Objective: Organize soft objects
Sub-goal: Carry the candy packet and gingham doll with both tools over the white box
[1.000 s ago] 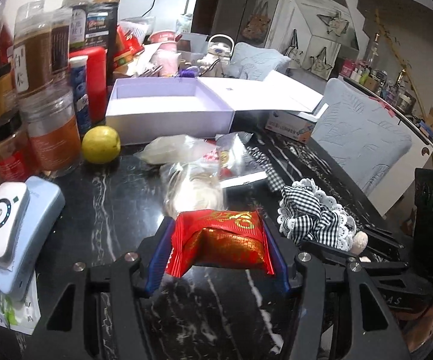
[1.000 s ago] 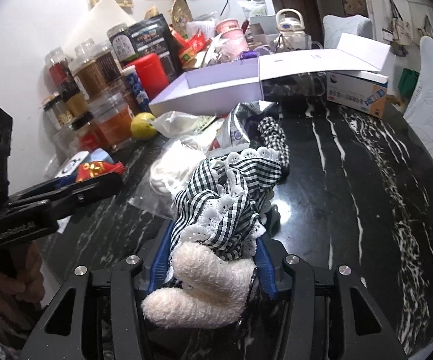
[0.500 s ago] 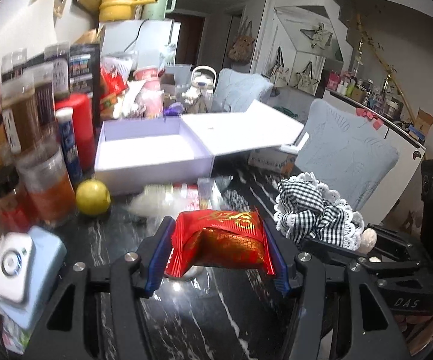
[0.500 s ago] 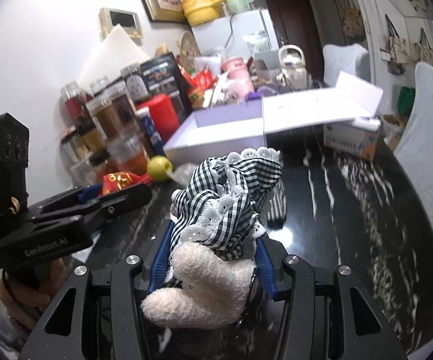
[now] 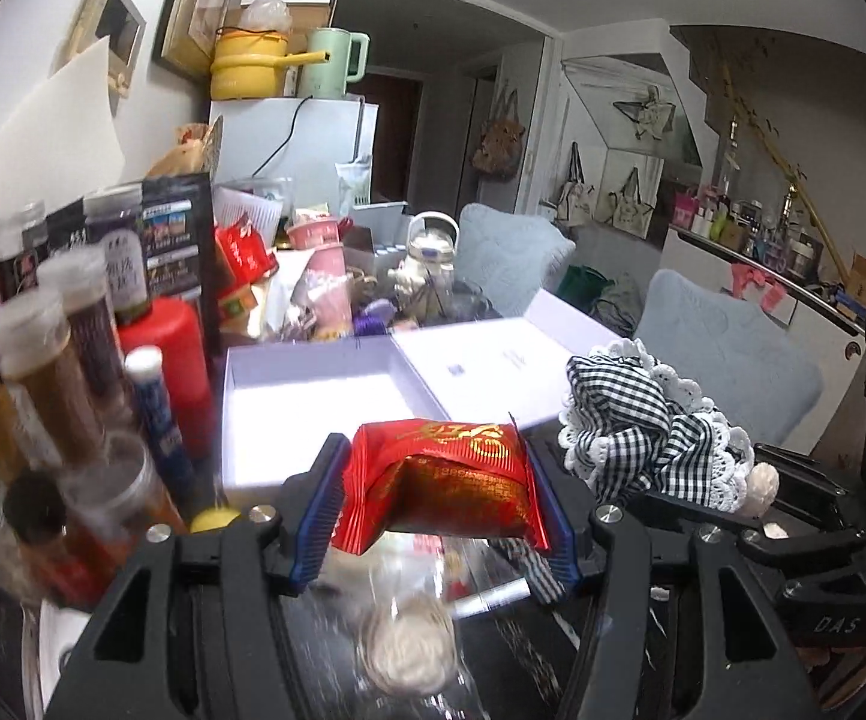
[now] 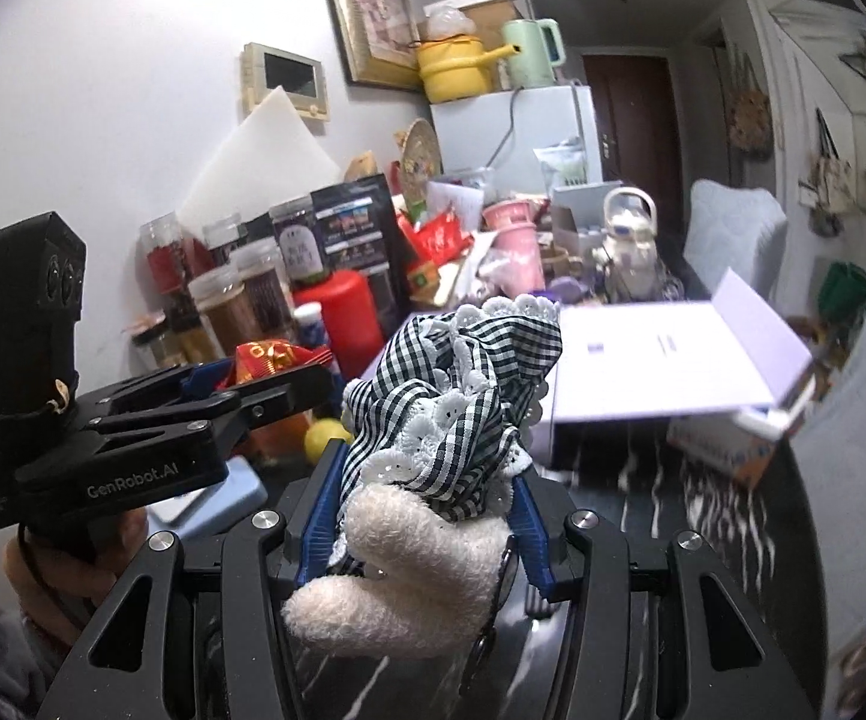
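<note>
My left gripper [image 5: 442,489] is shut on a red foil snack packet [image 5: 451,480] and holds it in the air just in front of the open lavender box [image 5: 313,408]. My right gripper [image 6: 421,495] is shut on a black-and-white checked cloth with lace trim [image 6: 457,384] and a white fuzzy piece [image 6: 409,576]. In the left wrist view that cloth [image 5: 649,426] hangs to the right of the packet. In the right wrist view the left gripper [image 6: 277,375] is at the left, level with the cloth.
Jars and bottles [image 5: 67,396] crowd the left side, with a red canister [image 5: 163,360]. A yellow fruit [image 5: 214,519] and clear plastic bags [image 5: 409,648] lie on the black marble table [image 6: 703,600]. The box lid [image 6: 667,360] lies open to the right.
Both grippers have risen from the table with their loads and moved forward toward the lavender box, which now looks closer in both views.
</note>
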`<action>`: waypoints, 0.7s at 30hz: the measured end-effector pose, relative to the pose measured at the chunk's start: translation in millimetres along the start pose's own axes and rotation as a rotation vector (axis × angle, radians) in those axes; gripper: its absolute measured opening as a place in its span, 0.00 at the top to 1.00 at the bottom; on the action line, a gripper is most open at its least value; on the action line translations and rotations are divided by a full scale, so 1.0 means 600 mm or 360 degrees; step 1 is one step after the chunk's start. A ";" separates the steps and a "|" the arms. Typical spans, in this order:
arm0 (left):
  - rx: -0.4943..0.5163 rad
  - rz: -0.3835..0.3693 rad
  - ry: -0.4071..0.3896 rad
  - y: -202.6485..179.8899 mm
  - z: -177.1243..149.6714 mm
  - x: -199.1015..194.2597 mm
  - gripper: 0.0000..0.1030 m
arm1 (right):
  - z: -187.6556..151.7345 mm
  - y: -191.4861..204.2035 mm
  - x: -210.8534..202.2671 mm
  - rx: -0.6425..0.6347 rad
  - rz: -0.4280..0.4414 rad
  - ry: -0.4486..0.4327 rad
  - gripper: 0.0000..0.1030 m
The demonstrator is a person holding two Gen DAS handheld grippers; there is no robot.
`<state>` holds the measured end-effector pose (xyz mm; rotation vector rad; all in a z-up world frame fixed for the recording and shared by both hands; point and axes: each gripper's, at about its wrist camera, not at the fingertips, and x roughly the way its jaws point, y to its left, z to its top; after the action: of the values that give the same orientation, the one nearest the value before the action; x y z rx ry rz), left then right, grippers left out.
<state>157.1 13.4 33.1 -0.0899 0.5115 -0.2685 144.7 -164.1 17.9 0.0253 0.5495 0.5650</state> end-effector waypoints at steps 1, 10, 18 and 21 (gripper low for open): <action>0.0002 0.0008 -0.0009 0.002 0.009 0.005 0.44 | 0.007 -0.001 0.005 -0.0005 0.0003 0.0000 0.51; 0.0013 0.0087 -0.0066 0.031 0.081 0.070 0.44 | 0.092 -0.034 0.082 -0.0046 0.0012 -0.0006 0.51; -0.0027 0.0146 -0.0061 0.066 0.125 0.156 0.44 | 0.150 -0.071 0.160 -0.0036 0.0021 -0.0022 0.51; -0.0042 0.0167 -0.0053 0.078 0.138 0.189 0.44 | 0.166 -0.082 0.189 -0.0033 0.0014 -0.0015 0.51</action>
<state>303.9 28.6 44.5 -0.0925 0.4854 -0.1576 299.3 -135.3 39.9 0.0109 0.5343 0.5788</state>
